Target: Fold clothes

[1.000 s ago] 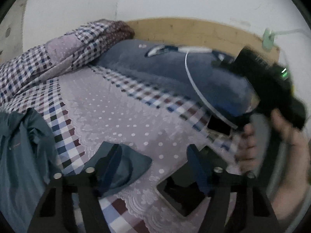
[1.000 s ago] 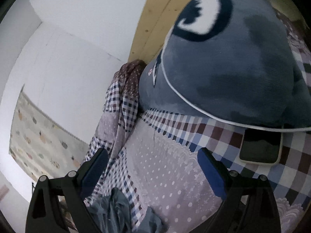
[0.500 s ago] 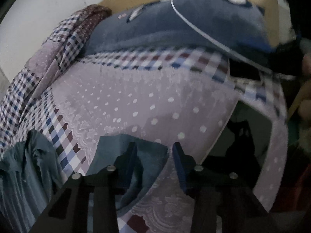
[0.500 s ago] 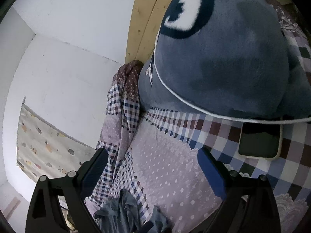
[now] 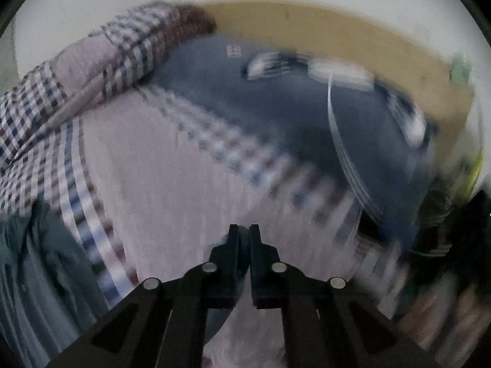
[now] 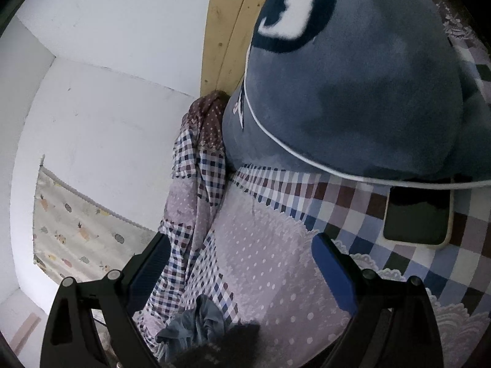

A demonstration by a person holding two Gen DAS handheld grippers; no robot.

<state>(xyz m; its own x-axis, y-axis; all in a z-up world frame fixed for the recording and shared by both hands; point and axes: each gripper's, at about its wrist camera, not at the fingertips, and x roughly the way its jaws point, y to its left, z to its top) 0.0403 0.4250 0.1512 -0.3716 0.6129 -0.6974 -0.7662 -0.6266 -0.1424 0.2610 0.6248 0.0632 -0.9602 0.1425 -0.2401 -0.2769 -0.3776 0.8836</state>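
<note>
Left wrist view, motion-blurred: the left gripper (image 5: 244,239) has just closed its jaws, clenched on a corner of the teal-grey fabric garment (image 5: 33,276), whose bulk lies at lower left on the lilac polka-dot bedspread (image 5: 172,178).

Right wrist view: right gripper (image 6: 242,263) released, jaws wide apart and holding nothing, above the bedspread; garment crumpled below; black phone (image 6: 417,214) beside the grey plush pillow (image 6: 353,92).

Garment (image 5: 33,263): teal-grey cloth, crumpled and unfolded, lay heaped at the bed's left edge on the checked cover. One flap (image 5: 219,316) ran under and between the closed fingers. Right view showed its bunched folds (image 6: 199,322), bottom centre.
</note>
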